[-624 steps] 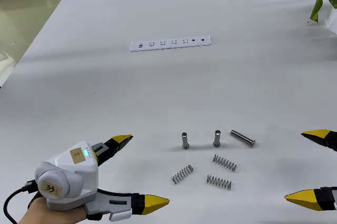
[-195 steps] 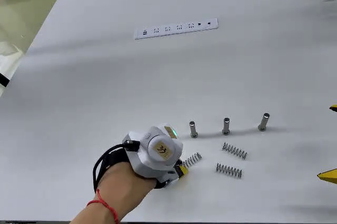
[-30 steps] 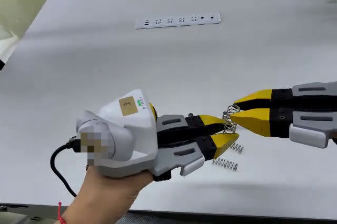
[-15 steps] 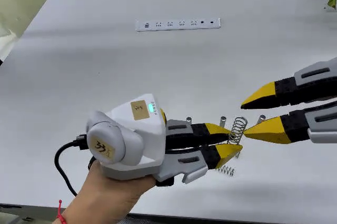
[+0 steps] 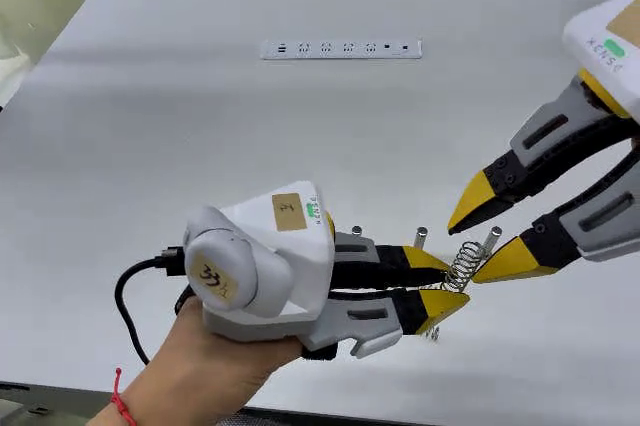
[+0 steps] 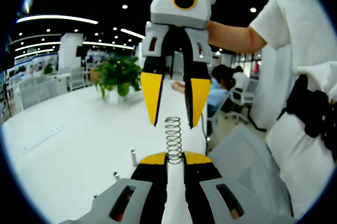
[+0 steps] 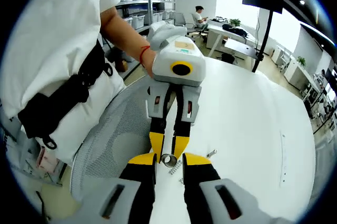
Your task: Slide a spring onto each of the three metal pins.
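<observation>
the left gripper [image 5: 432,283] is clenched on the lower end of a spring [image 5: 463,264], held up off the table [image 5: 200,126]. the right gripper [image 5: 478,243] is released, its jaws straddling the spring's free end. just beyond, the pins [image 5: 421,237] stand upright and look bare, so i judge none is fitted yet. the table's near edge lies close below. the far side is open, with the power strip [image 5: 340,49] well apart.
</observation>
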Available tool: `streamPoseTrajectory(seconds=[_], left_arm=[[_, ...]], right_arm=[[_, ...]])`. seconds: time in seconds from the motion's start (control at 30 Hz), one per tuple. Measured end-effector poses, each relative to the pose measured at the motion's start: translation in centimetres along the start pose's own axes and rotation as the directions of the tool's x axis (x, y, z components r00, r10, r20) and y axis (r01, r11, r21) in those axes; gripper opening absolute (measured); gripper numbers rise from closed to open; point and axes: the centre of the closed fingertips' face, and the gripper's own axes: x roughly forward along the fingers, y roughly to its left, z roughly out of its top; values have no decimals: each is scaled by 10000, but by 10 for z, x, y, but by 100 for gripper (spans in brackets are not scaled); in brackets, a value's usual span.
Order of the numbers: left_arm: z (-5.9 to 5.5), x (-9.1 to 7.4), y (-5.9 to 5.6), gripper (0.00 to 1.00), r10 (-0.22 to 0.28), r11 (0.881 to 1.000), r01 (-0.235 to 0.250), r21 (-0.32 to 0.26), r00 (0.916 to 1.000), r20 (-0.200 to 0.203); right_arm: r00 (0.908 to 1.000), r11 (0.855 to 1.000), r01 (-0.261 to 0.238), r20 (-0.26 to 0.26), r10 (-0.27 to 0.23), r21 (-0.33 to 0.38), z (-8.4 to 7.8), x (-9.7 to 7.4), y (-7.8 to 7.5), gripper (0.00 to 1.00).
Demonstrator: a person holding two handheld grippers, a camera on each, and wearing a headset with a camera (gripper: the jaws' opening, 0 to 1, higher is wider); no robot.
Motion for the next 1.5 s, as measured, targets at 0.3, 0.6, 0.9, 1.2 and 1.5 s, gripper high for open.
streamPoseTrajectory(seconds=[0.3, 0.6, 0.9, 1.2, 1.5], left_arm=[[1, 2, -3, 10, -143, 9999, 143, 54, 9999, -40], [3, 4, -4, 10, -253, 9996, 253, 81, 9997, -6], [2, 4, -4, 10, -257, 9997, 257, 50, 9997, 2], [3, 5, -6, 10, -315, 9995, 315, 89, 9995, 9], [3, 6, -7, 10, -352, 9993, 352, 81, 9994, 9]], right_arm=[[9903, 9940, -974, -1040, 918, -497, -5, 8, 6, 18], [9744, 9834, -1602, -1728, 1438, -847, -10, 12, 10, 15], [9679, 9801, -1749, -1989, 1536, -942, -17, 10, 7, 13], [9672, 9790, -1800, -1986, 1584, -958, -15, 11, 8, 13], [9648, 9781, -1841, -2081, 1609, -974, -16, 11, 10, 12]])
